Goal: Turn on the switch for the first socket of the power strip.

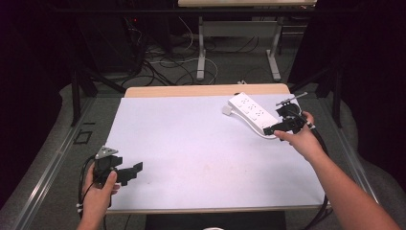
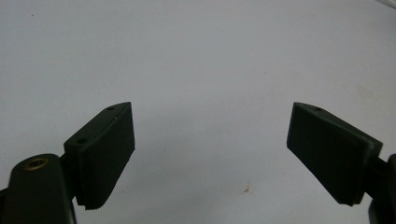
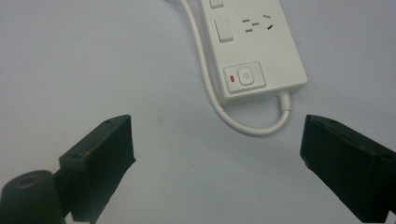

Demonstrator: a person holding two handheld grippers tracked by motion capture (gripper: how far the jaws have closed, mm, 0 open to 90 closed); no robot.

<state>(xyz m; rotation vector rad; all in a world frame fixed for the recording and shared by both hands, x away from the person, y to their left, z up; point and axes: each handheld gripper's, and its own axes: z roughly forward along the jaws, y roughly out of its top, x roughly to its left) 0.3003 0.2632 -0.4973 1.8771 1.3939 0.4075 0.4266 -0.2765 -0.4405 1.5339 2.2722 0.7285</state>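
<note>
The work surface is a flat white rectangular tabletop (image 1: 201, 143) with a pale wooden strip along its far edge, standing on a grey floor (image 1: 57, 158) inside a dark enclosure of black curtains. Beyond the far edge, the grey metal legs of a second table (image 1: 201, 52) rise from the floor among loose black and white cables (image 1: 163, 67). The black two-jaw left gripper (image 1: 136, 170), held in the left hand (image 1: 98, 194), sits at the near left corner of the tabletop; its jaws are spread wide over bare white surface, which carries a faint brown speck (image 2: 246, 189) just ahead of them. The black two-jaw right gripper (image 1: 269, 129), held in the right hand (image 1: 299, 139), sits at the far right with jaws likewise spread wide and gripping nothing. Directly ahead of its jaws lies the white rectangular plastic power strip (image 3: 252, 42), flat on the tabletop, its switch end with a red indicator nearest the jaws. Its white cord (image 3: 247, 126) loops between strip and jaw tips, apart from both.
</note>
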